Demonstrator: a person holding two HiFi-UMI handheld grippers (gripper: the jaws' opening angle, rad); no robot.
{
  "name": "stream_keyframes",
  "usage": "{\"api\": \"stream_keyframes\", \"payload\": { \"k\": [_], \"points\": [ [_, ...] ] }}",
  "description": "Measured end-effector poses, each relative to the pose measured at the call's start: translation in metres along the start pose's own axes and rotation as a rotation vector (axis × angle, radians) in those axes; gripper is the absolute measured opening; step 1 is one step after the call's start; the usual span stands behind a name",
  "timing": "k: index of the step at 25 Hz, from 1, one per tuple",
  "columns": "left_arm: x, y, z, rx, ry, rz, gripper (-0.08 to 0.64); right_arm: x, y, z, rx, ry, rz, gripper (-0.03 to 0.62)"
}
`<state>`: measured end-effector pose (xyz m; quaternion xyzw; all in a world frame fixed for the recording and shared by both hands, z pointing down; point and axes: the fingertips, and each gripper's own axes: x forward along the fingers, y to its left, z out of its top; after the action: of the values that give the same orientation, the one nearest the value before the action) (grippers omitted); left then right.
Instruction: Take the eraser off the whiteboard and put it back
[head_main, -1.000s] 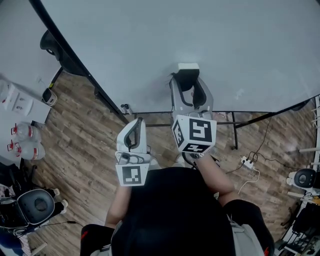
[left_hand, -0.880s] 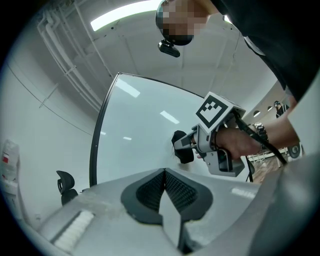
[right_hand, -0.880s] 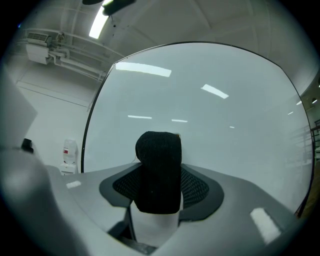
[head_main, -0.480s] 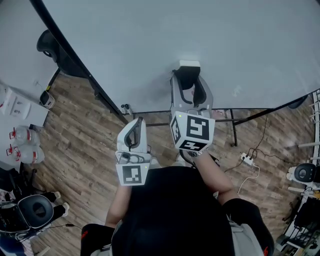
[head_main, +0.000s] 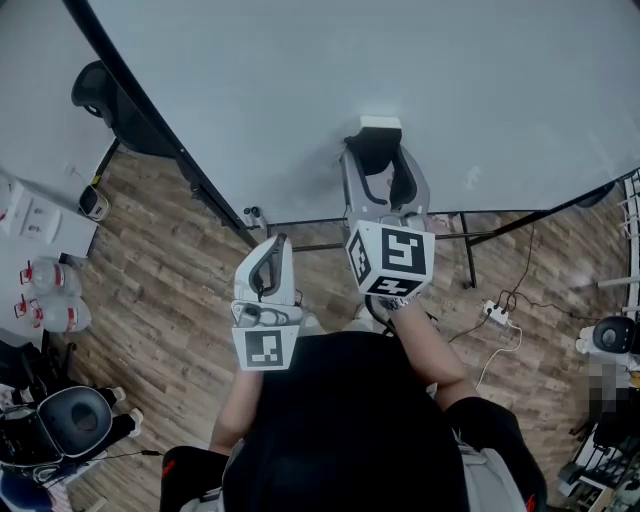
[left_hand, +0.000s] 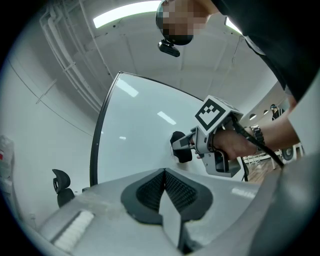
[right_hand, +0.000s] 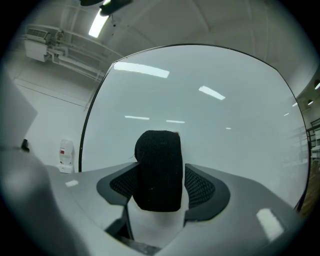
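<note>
In the head view the left gripper (head_main: 270, 248) hangs level in front of the person's chest, pointing at the whiteboard's (head_main: 400, 70) lower edge without reaching it. Only the left gripper view shows its claw (left_hand: 164, 176) clenched, the 2 ribbed pads meeting with nothing between them. That view also catches the right gripper (left_hand: 181, 148) from the side, its tips at the board (left_hand: 135, 135) around the black eraser (left_hand: 178, 145). To the right in the head view, the right gripper (head_main: 380, 165) straddles the eraser (head_main: 378, 152), which sits against the board just above its lower edge. The right gripper view looks straight along the claw (right_hand: 159, 189). Its jaws have just been opening, and the felt eraser (right_hand: 158, 170) stands upright between them, a sliver of gap showing beside the right pad: released, not gripped. The eraser rests against the whiteboard (right_hand: 215, 125). Below the board lies a wood floor (head_main: 170, 260), with a black office chair (head_main: 72, 418) at the lower left and a white power strip (head_main: 497, 318) with its cables at the right. A ceiling light strip (left_hand: 125, 11) shows in the left gripper view alone.
</note>
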<state>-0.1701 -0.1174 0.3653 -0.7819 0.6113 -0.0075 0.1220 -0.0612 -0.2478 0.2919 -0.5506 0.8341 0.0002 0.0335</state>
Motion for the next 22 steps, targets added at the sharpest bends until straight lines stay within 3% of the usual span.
{"api": "stream_keyframes", "payload": {
  "k": [12, 22],
  "points": [
    [-0.007, -0.014, 0.002, 0.0, -0.012, -0.053, 0.002, -0.026, 0.0, -0.005, 0.02, -0.002, 0.016, 0.291],
    [-0.016, -0.027, 0.001, 0.008, -0.009, -0.108, 0.002, -0.076, 0.009, -0.008, 0.052, -0.061, 0.092, 0.245]
  ]
}}
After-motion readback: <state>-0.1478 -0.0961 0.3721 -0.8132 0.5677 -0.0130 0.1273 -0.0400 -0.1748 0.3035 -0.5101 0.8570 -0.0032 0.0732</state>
